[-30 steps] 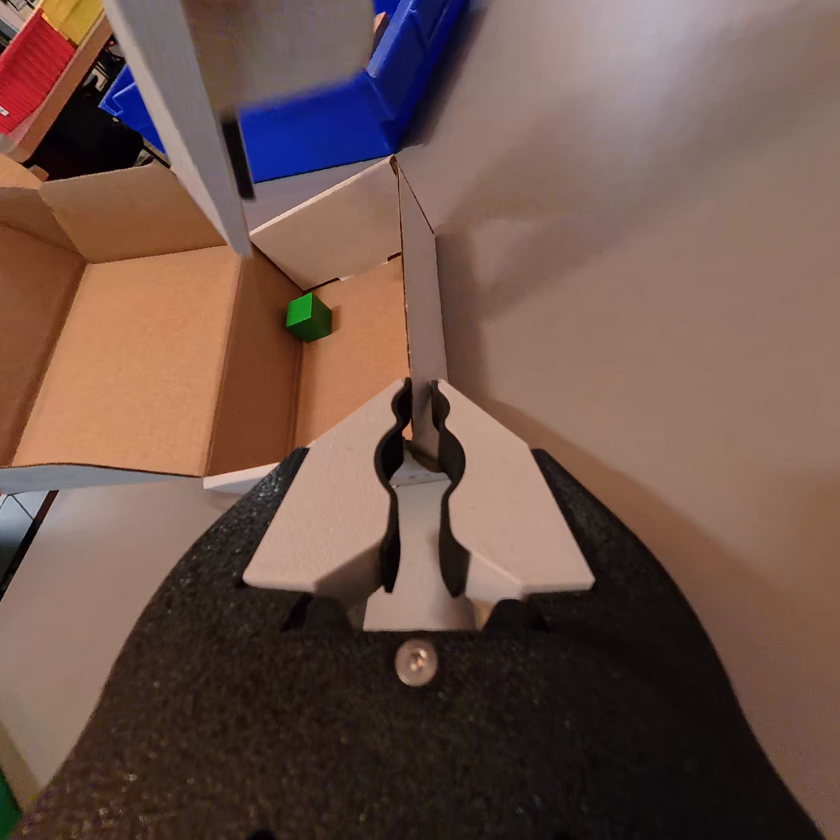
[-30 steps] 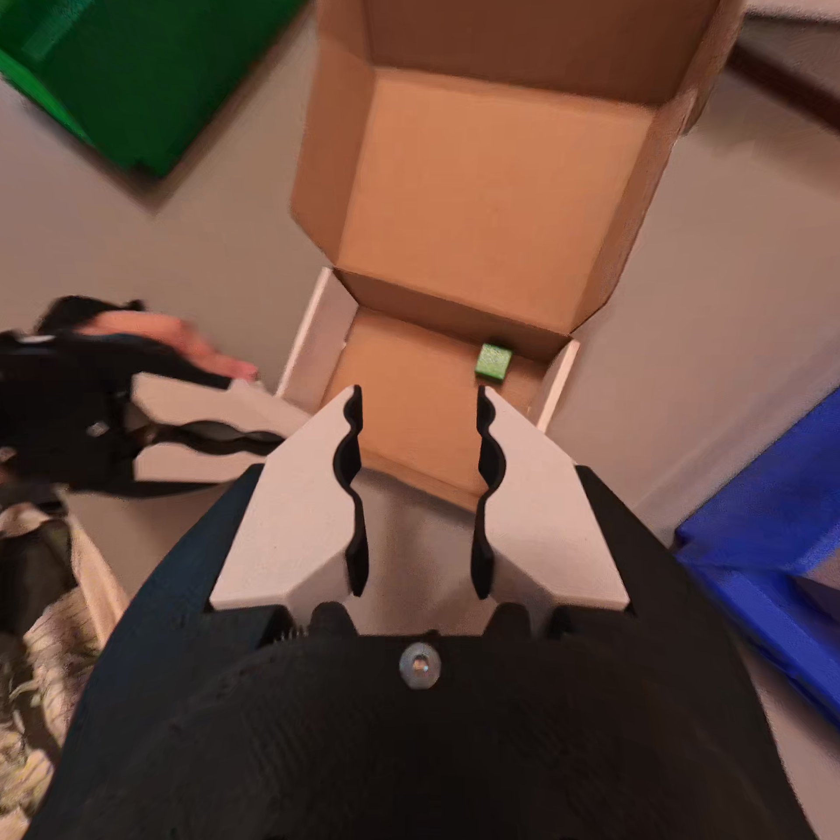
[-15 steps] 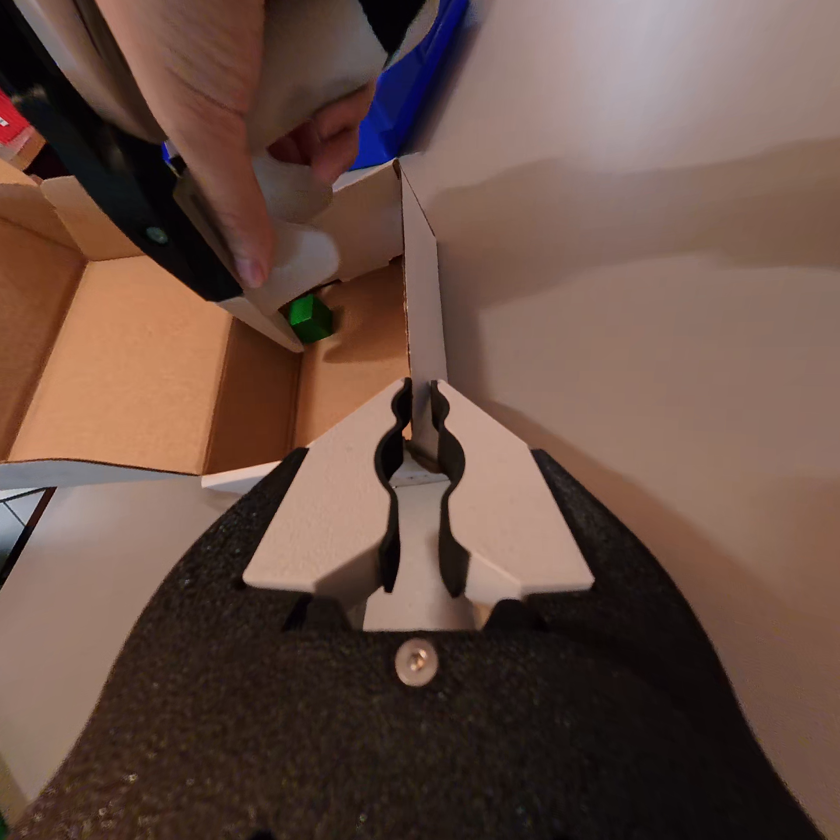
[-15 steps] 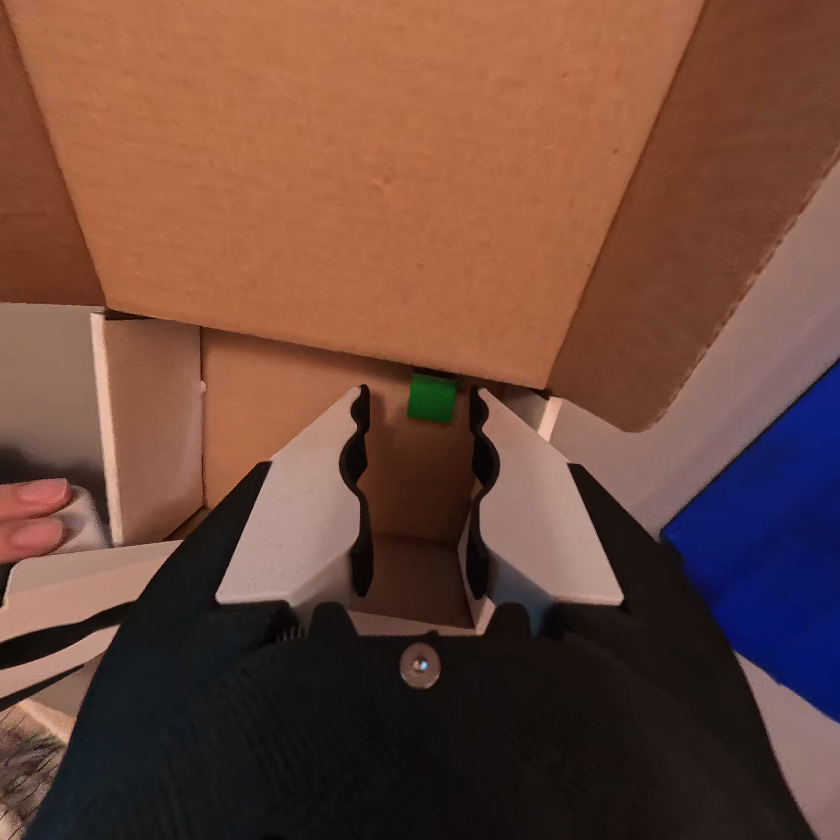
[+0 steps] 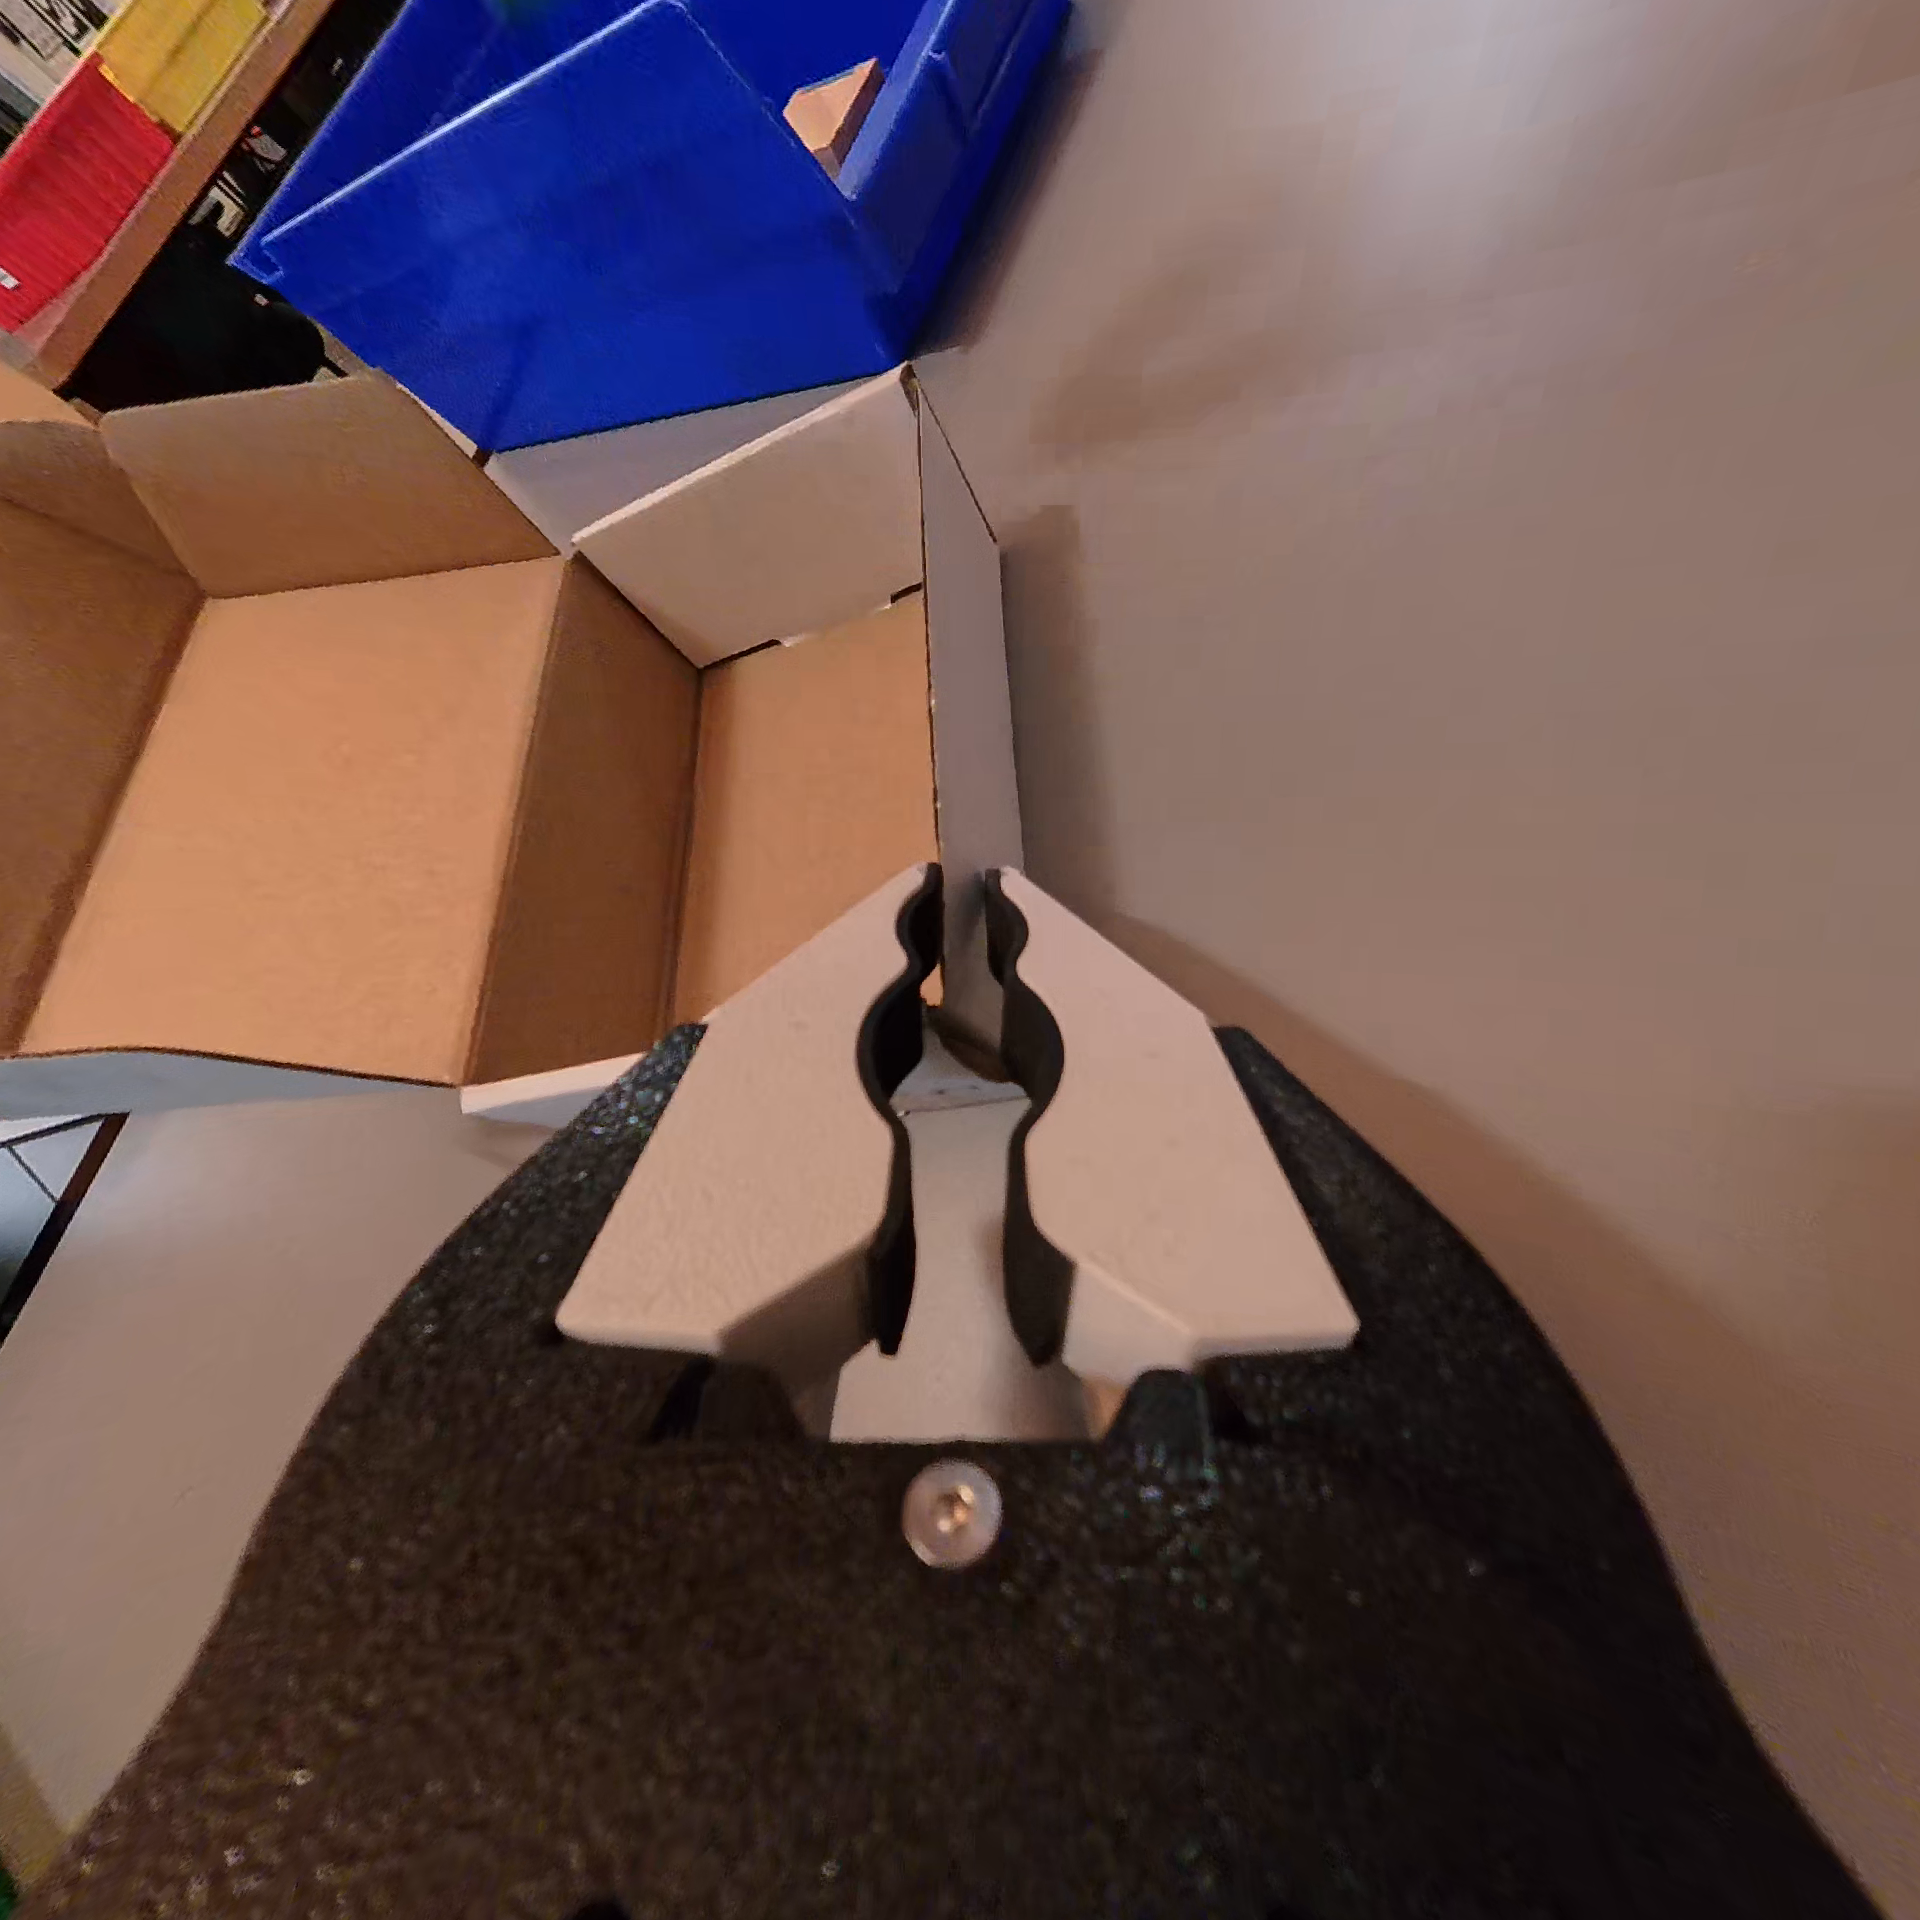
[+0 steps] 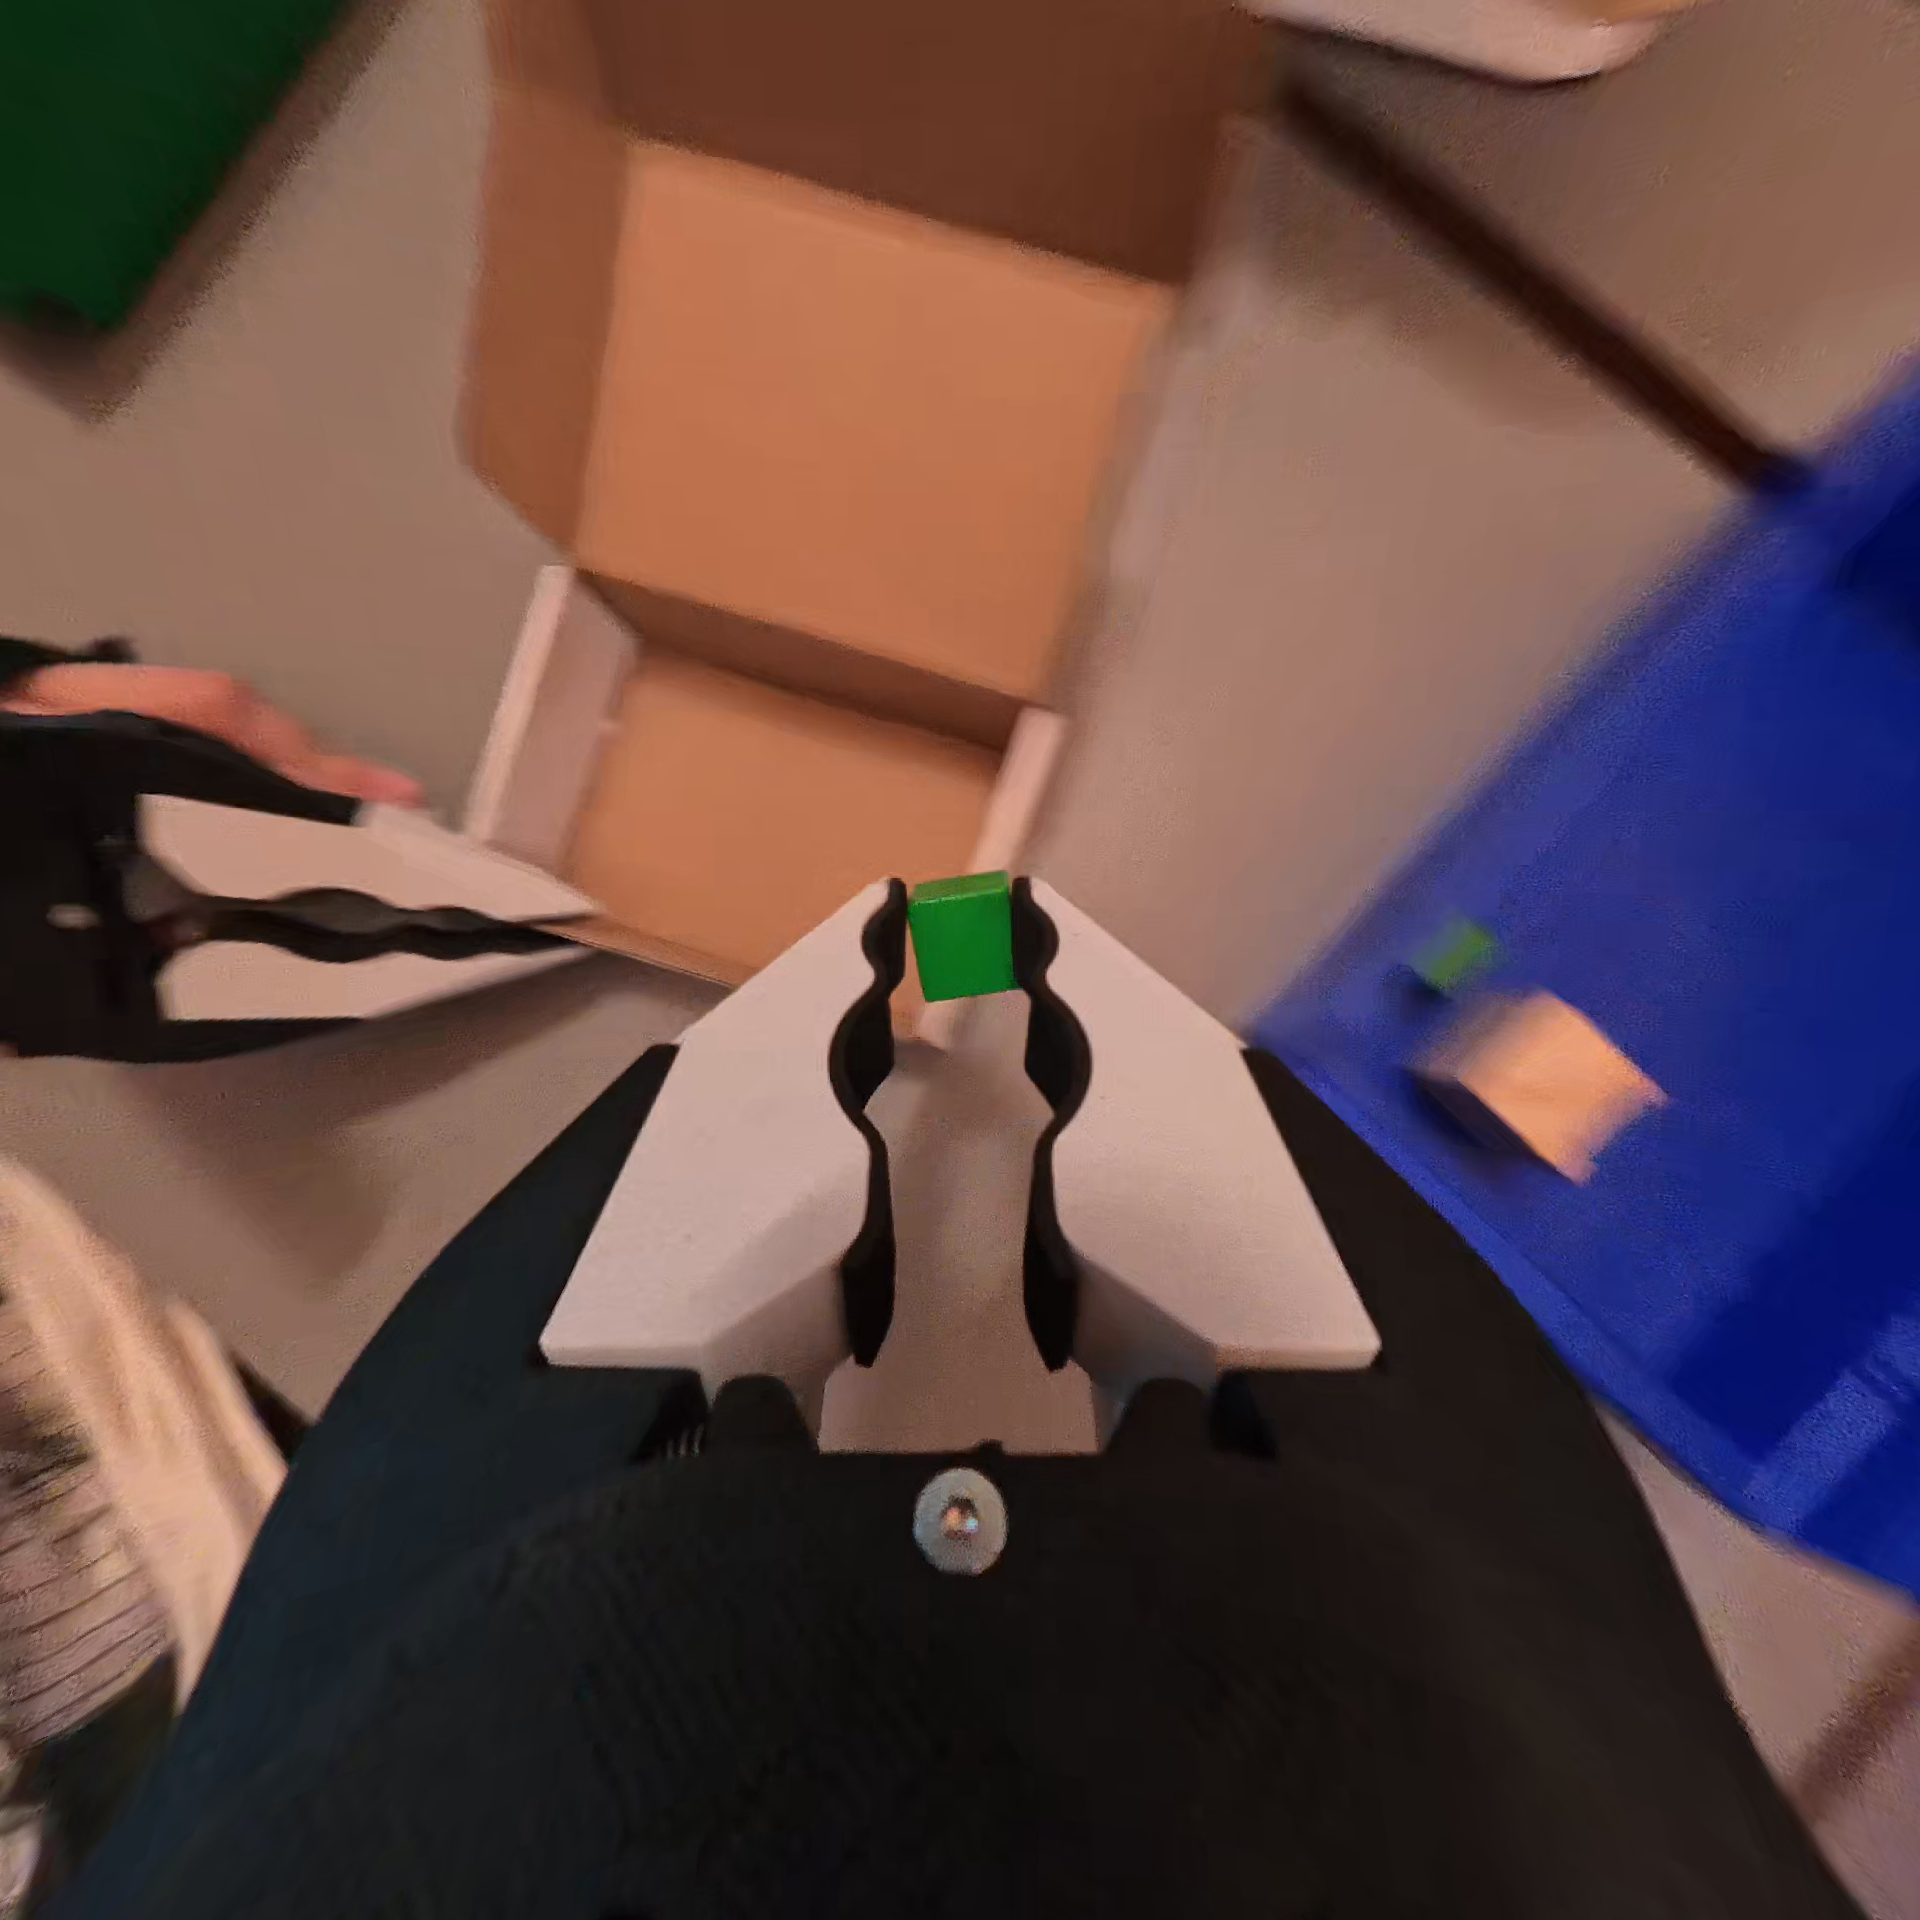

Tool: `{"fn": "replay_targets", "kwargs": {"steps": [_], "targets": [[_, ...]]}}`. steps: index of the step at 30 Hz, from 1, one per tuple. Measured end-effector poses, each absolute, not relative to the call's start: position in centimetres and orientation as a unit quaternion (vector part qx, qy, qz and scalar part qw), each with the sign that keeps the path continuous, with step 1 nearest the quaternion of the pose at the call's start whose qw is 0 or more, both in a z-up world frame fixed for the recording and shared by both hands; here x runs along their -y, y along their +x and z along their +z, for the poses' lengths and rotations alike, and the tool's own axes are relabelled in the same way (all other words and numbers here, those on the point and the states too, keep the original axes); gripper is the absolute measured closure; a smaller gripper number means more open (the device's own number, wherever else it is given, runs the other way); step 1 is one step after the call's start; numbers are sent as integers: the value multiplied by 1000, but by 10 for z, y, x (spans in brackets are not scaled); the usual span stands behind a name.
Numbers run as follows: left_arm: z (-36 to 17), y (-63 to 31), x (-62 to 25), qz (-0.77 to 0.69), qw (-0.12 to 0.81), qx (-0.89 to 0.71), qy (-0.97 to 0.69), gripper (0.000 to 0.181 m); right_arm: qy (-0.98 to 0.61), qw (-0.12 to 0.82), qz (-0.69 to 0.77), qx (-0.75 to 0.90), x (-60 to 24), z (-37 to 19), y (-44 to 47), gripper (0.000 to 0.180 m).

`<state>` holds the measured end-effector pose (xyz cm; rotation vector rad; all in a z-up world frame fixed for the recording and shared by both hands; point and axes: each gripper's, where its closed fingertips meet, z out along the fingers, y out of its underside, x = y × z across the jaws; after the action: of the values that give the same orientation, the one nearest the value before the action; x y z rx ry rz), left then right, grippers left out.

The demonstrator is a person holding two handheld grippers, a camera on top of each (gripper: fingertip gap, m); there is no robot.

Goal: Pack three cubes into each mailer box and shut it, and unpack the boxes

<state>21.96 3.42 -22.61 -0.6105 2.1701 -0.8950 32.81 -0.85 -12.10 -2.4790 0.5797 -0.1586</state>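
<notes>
An open mailer box (image 5: 343, 790), white outside and brown inside, lies on the table with its lid folded back; I see no cube in it. It also shows in the right wrist view (image 6: 790, 821). My left gripper (image 5: 964, 883) is shut on the box's front wall (image 5: 971, 717). My right gripper (image 6: 961, 899) is shut on a small green cube (image 6: 961, 935) and holds it above the box's near right corner. The left gripper also shows at the left of the right wrist view (image 6: 561, 930), with a hand behind it.
A blue bin (image 5: 623, 218) stands just beyond the box; in the right wrist view (image 6: 1662, 1039) it holds a wooden cube (image 6: 1538, 1081) and a green cube (image 6: 1455, 951). A green bin (image 6: 114, 135) sits at the far left. Red and yellow bins (image 5: 73, 197) are on a shelf.
My right gripper went down into the box, shut on the green cube and lifted it out toward the blue bin. My left gripper kept its hold on the front wall.
</notes>
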Motion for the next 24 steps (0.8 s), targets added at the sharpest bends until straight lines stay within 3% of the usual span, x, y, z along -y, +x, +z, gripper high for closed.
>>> {"fn": "replay_targets", "kwargs": {"steps": [3, 7, 15, 18, 21, 24], "targets": [[-226, 220, -34, -349, 349, -837, -237, 176, -906, 273, -130, -297, 90, -99, 388, 161], [-226, 221, -34, -344, 349, -839, -237, 176, -868, 223, -126, -425, 172, -137, 455, 161], [-225, 221, -34, -336, 356, -840, -233, 176, -871, 200, -80, -442, 166, -211, 471, 161], [-226, 220, -35, -328, 360, -844, -226, 175, -871, 191, -97, -442, 169, -203, 461, 125], [-225, 219, -36, -327, 358, -847, -218, 175, -856, 274, -154, -410, 150, -156, 440, 125], [-225, 218, -36, -341, 345, -847, -220, 176, -844, 433, -131, -289, 69, -114, 396, 137]]}}
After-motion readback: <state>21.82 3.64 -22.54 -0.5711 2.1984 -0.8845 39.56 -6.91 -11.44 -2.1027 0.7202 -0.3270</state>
